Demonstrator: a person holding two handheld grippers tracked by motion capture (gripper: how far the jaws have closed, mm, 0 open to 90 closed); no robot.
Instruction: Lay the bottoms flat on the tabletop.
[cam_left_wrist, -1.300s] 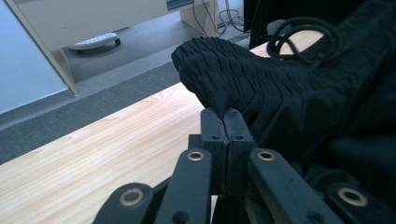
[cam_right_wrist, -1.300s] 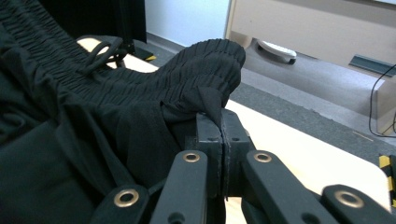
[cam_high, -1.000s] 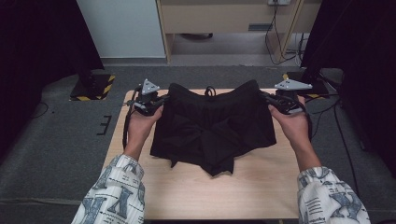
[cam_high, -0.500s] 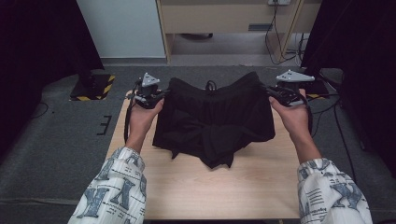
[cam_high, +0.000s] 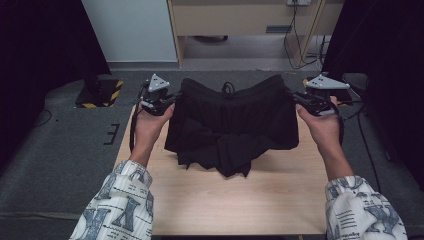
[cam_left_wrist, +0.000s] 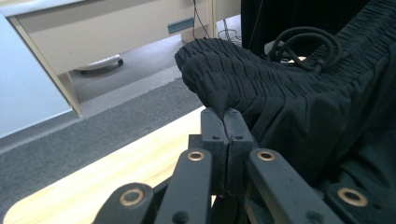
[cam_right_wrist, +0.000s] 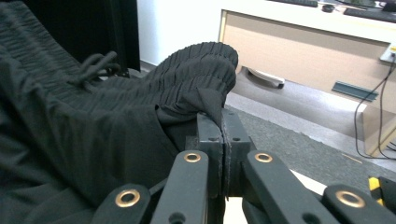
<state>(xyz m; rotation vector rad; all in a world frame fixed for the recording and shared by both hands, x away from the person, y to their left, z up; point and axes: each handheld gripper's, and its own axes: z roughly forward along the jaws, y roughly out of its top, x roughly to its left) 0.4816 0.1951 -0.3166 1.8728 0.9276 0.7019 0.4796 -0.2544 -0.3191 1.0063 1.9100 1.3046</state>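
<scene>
Now, L gripper & R gripper each pinching shorts waistband corners, hem on table.

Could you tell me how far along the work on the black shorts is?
Done: left gripper and right gripper are each clamped on a waistband corner of the black shorts. In hand: the waistband is raised, legs crumpled on the table. Left: spreading and folding, probably.

Raised since a second ago: left gripper and right gripper, each carrying a waistband corner of the black shorts toward 12 o'clock. Waistband now lifted off the table and stretched taut. Hem drawn up toward 12 o'clock too, baring more wood at 6 o'clock.
</scene>
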